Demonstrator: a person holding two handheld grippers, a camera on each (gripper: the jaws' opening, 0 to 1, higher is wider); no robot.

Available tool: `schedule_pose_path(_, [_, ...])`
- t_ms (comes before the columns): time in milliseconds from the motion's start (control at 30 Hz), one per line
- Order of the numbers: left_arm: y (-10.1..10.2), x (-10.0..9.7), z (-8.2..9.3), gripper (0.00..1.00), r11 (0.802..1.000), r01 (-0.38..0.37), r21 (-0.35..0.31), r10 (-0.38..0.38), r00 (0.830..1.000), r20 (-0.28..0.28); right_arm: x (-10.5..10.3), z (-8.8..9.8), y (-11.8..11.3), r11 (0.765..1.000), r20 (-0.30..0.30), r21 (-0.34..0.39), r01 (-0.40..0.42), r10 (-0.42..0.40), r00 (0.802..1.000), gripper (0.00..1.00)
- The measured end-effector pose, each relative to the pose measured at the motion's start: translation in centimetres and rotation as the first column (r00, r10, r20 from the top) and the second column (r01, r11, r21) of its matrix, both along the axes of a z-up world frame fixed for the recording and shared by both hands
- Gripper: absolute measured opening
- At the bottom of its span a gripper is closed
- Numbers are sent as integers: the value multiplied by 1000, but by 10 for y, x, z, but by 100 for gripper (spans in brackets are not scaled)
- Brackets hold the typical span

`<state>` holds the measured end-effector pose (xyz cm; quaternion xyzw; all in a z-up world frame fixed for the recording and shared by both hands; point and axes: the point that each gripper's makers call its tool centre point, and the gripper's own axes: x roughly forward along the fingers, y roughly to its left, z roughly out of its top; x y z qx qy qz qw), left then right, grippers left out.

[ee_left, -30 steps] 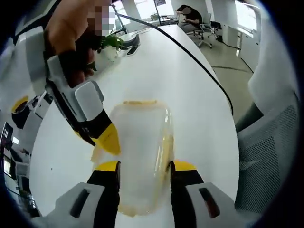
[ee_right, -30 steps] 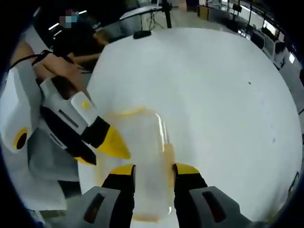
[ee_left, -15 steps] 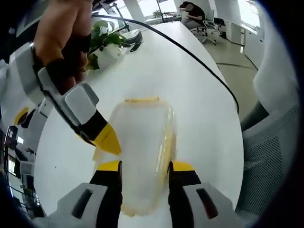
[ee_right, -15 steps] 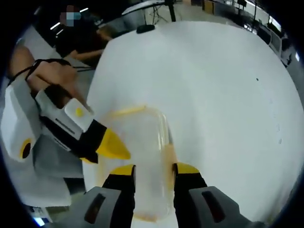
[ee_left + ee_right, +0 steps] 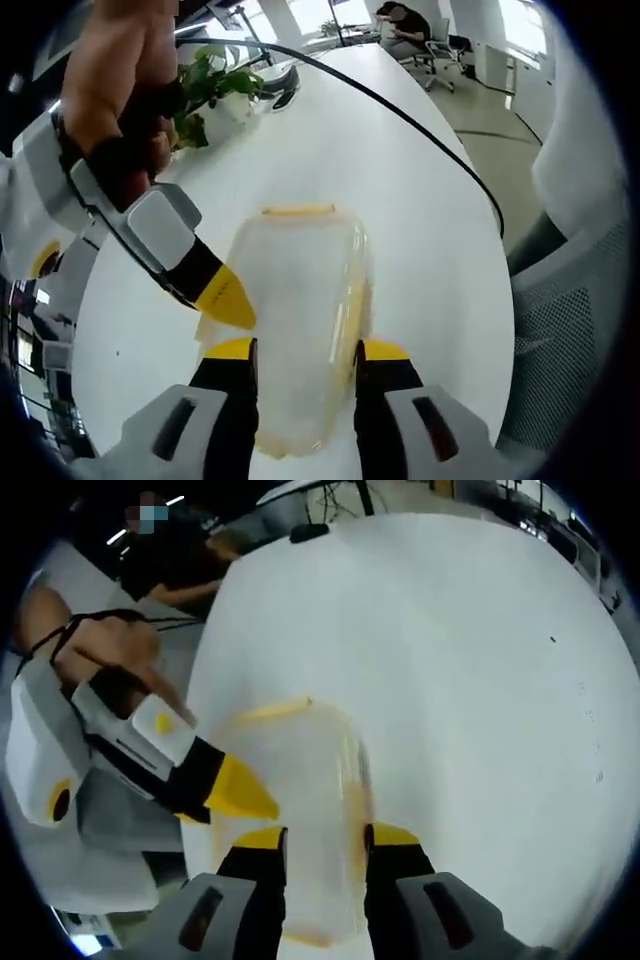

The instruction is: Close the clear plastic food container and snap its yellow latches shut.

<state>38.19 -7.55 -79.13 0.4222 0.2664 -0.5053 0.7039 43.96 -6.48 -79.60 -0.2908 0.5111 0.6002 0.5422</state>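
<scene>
1. The clear container (image 5: 300, 330) is seen lying on the white counter (image 5: 410, 200), lid down on it, with a yellow latch (image 5: 295, 212) along its far end.
2. Little has changed over the last second: the container has kept its place and only the cameras have drifted slightly.
3. The left tool (image 5: 300, 352) is held open, its jaws straddling the container's near end; nothing is gripped.
4. The right tool (image 5: 318, 838) is likewise held open astride the other end, and in the left gripper view its yellow tip (image 5: 225, 298) is at the container's side edge.
5. The latches are judged not yet snapped; pressing appears to be the step in hand.
</scene>
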Motion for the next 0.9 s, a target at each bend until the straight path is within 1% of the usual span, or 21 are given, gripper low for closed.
schedule_pose_path(67, [1,0,0,36,1000,4,-1,-4,1000,2,-1,1,0,1000,5,10,0,0,1000,28])
schedule_pose_path(533, [0,0,-1,38,1000,13,1,-13,1000,22,0,3,-3,1000,29,17,-9,8,1000,30])
schedule_pose_path(700, [0,1,4,39,1000,6,-17,-6,1000,-1,0,5,-2,999,48,32,10,-12,999,31])
schedule_pose_path(800, [-1,0,3,39,1000,-3,-24,3,1000,-18,-1,5,-1,999,61,40,25,-27,998,32])
schedule_pose_path(900, [-2,-1,3,40,1000,1,-22,-1,1000,-16,-1,6,-1,998,70,46,34,-37,997,32])
